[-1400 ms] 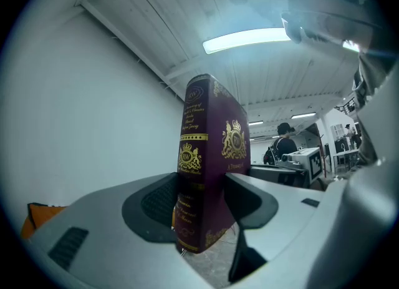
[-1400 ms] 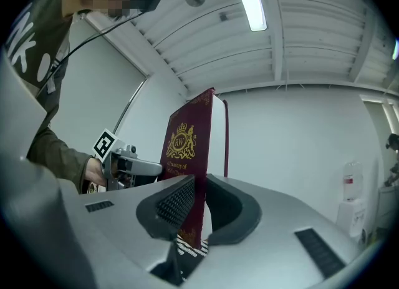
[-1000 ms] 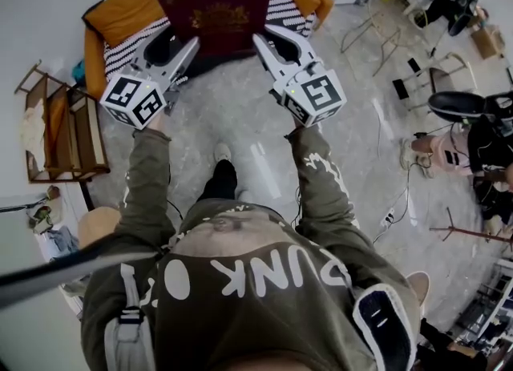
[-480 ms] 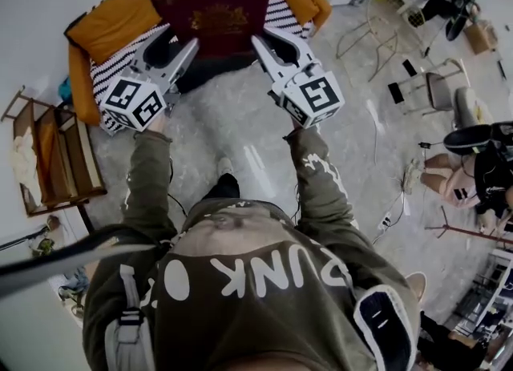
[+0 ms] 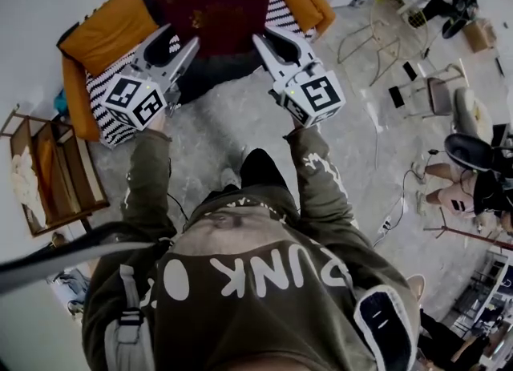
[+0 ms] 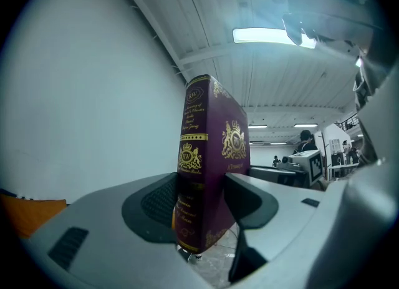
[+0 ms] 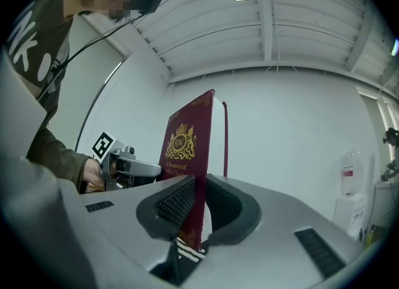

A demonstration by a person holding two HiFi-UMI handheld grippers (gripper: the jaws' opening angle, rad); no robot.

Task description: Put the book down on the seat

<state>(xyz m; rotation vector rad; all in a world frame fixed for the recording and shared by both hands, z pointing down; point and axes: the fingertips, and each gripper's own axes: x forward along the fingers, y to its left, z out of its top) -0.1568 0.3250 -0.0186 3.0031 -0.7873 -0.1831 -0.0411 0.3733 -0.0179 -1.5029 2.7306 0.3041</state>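
Observation:
A thick maroon book [image 5: 212, 13] with gold print is held flat between both grippers, above the orange armchair [image 5: 108, 25] and its black-and-white striped seat [image 5: 108, 81]. My left gripper [image 5: 189, 44] is shut on the book's near left corner. My right gripper [image 5: 263, 41] is shut on its near right corner. In the left gripper view the book [image 6: 209, 150] stands clamped between the dark pads [image 6: 159, 200]. In the right gripper view its cover [image 7: 187, 144] sits in the pads [image 7: 177, 203], with the left gripper [image 7: 118, 164] beyond it.
A wooden rack [image 5: 56, 165] stands to the left of the armchair. Metal chairs [image 5: 429, 89] and a seated person [image 5: 473, 189] are at the right, with cables on the grey floor [image 5: 240, 121]. My own leg and shoe [image 5: 240, 173] are below the grippers.
The armchair has slid down and left in the head view, so the book sits further over the striped seat. My leg has stepped forward. Both grippers keep their hold.

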